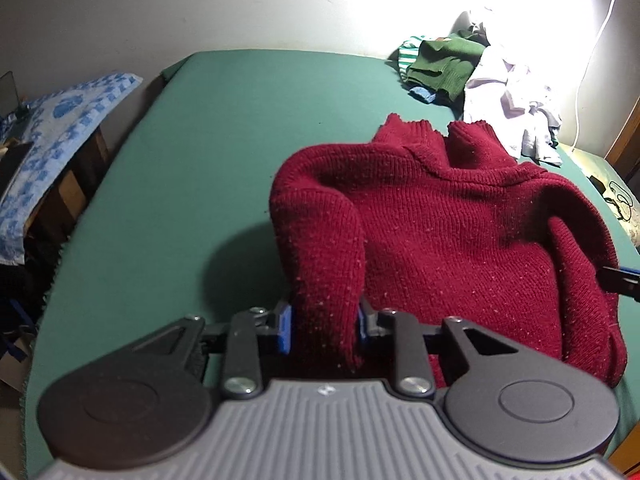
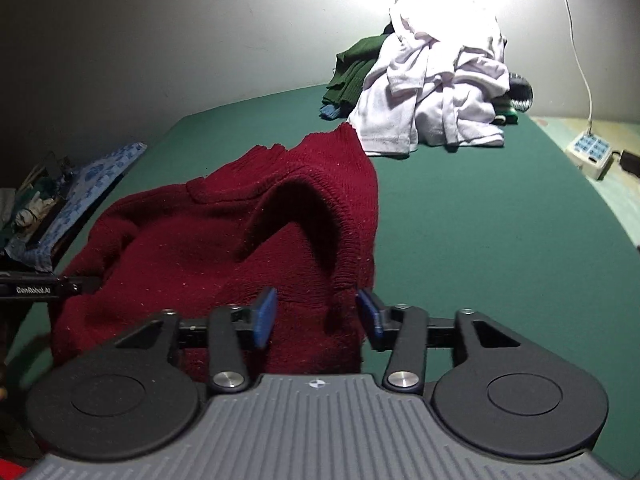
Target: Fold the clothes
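Note:
A dark red knit sweater (image 1: 460, 220) lies bunched on the green bed cover (image 1: 192, 152), its ribbed edges standing up at the far side. My left gripper (image 1: 324, 322) is shut on a raised fold at the sweater's left edge, and both blue pads press the knit. In the right wrist view the sweater (image 2: 224, 240) fills the left half. My right gripper (image 2: 318, 316) stands open, its blue pads wide apart. The sweater's ribbed hem (image 2: 348, 264) hangs loose between them, nearer the right pad. A part of the other gripper (image 2: 40, 286) shows at the left edge.
A pile of unfolded clothes (image 2: 432, 100), white and dark green, sits at the far side of the bed under a bright lamp. A white power strip (image 2: 592, 152) with a cord lies at the right. A blue-patterned cloth (image 1: 60, 128) covers furniture left of the bed.

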`<state>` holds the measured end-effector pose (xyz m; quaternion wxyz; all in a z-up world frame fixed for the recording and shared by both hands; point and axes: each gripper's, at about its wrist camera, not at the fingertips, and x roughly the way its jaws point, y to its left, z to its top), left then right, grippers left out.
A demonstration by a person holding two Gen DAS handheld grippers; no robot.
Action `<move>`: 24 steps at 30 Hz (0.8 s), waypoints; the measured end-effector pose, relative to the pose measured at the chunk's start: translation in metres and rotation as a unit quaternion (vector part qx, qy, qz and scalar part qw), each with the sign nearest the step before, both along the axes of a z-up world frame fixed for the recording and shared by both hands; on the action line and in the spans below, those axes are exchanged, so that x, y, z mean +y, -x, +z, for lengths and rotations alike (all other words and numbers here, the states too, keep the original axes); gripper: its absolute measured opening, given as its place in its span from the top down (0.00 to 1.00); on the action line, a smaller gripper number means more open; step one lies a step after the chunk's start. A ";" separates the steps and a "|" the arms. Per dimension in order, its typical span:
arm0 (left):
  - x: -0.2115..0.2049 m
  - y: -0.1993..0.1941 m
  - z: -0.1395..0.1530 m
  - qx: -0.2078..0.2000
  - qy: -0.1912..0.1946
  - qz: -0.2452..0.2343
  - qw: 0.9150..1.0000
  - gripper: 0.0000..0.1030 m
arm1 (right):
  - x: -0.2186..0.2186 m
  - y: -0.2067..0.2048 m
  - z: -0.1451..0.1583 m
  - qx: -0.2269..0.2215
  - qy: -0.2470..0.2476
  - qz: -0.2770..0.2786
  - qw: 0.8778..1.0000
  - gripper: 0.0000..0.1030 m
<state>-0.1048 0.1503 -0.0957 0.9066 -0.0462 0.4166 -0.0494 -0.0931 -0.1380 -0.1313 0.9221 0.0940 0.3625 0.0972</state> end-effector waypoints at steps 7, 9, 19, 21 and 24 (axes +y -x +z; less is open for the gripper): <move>-0.011 -0.002 0.007 -0.025 -0.066 0.014 0.997 0.78 | 0.002 0.000 0.000 -0.001 0.031 -0.003 1.000 0.91; -0.010 0.001 0.017 -0.047 -0.075 0.023 0.996 0.80 | -0.001 0.004 0.008 -0.030 0.047 -0.011 0.998 0.91; 0.001 0.011 0.100 -0.174 -0.104 0.066 0.977 0.81 | -0.014 0.023 0.086 -0.197 0.121 -0.040 0.972 0.92; 0.002 0.014 0.119 -0.195 -0.097 0.071 0.973 0.81 | -0.015 0.027 0.101 -0.221 0.132 -0.044 0.965 0.92; 0.009 0.025 0.146 -0.228 -0.088 0.077 0.966 0.81 | -0.021 0.034 0.123 -0.252 0.133 -0.052 0.957 0.92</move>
